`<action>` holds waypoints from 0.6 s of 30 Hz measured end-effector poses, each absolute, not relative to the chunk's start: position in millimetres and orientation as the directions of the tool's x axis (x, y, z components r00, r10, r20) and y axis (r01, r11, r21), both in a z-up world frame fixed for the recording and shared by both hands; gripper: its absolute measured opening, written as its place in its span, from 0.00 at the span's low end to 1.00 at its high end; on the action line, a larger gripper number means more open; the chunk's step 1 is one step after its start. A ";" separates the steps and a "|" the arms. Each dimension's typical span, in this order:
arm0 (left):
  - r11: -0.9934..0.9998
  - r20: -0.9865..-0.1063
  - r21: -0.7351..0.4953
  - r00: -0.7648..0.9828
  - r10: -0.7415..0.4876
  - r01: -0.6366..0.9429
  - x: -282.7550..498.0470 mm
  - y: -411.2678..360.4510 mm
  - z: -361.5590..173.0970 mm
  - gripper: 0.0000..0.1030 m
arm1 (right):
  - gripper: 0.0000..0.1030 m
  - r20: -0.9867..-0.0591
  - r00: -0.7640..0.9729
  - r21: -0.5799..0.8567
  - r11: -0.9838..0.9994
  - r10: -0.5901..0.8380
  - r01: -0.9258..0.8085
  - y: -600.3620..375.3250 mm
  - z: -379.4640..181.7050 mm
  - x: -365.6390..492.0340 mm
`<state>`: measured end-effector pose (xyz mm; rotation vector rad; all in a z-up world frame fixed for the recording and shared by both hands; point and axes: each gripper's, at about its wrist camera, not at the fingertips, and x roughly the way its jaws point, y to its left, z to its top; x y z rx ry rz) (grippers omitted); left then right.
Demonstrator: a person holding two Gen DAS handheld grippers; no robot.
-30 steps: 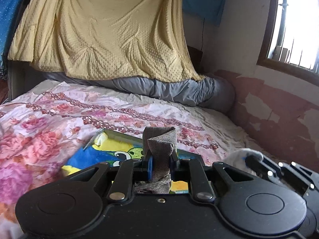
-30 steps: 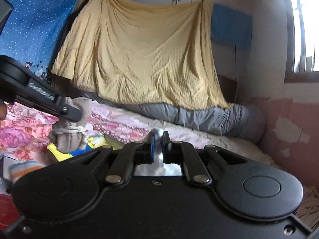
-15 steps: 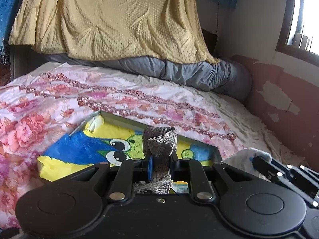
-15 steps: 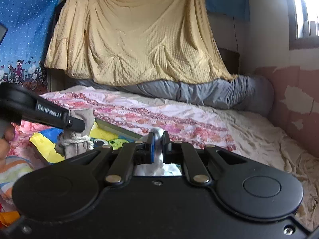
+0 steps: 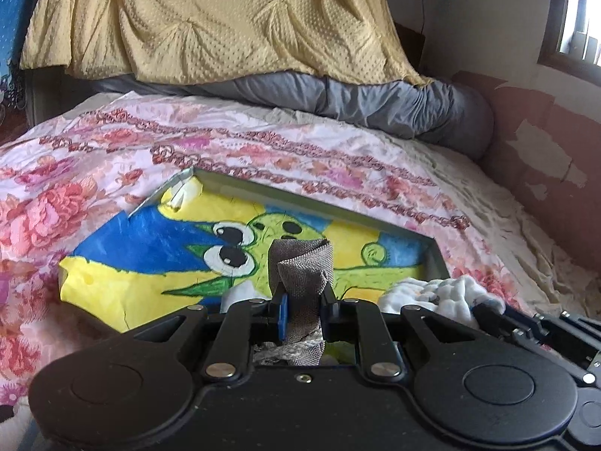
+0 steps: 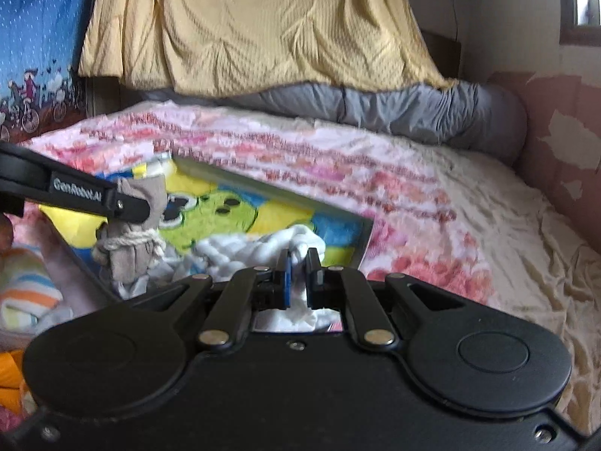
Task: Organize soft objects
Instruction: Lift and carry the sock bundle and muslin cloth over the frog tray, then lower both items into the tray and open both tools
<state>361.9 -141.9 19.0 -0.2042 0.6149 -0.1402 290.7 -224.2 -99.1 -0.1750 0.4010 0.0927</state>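
Both hand-held grippers have dropped toward the shallow grey tray lined with a yellow, blue and green cartoon-frog sheet (image 5: 330, 251), which now fills far more of both views. The left gripper (image 5: 302, 293) has carried its rope-tied grey woven cloth bundle (image 6: 131, 240) over the tray, and the right gripper (image 6: 298, 274) has brought its white fluffy cloth (image 6: 259, 251) down beside it

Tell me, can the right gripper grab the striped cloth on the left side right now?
Probably not. The right gripper is already shut on the white cloth, so its jaws are full. The left gripper, holding the grey bundle, also sits between it and the striped cloth.
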 end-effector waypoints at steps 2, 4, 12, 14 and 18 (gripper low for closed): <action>0.971 -0.572 -0.229 0.799 -0.186 0.062 362.9 -141.9 17.3 0.17 | 0.03 -0.426 0.903 -0.147 0.981 0.054 -0.128 -221.9 -104.5 295.0; 0.972 -0.589 -0.227 0.786 -0.185 0.059 365.3 -142.2 15.4 0.18 | 0.03 -0.454 0.889 -0.150 0.979 0.053 -0.136 -218.5 -112.0 301.7; 0.976 -0.617 -0.214 0.770 -0.162 0.033 367.8 -147.4 15.4 0.23 | 0.06 -0.501 0.863 -0.120 0.983 0.064 -0.142 -221.8 -116.6 289.2; 0.977 -0.615 -0.210 0.772 -0.159 0.034 366.3 -149.0 17.1 0.29 | 0.06 -0.501 0.862 -0.103 0.985 0.070 -0.140 -225.5 -116.8 290.1; 0.978 -0.608 -0.205 0.779 -0.154 0.034 362.3 -150.9 22.3 0.39 | 0.14 -0.503 0.861 -0.082 0.987 0.079 -0.139 -229.6 -113.5 286.3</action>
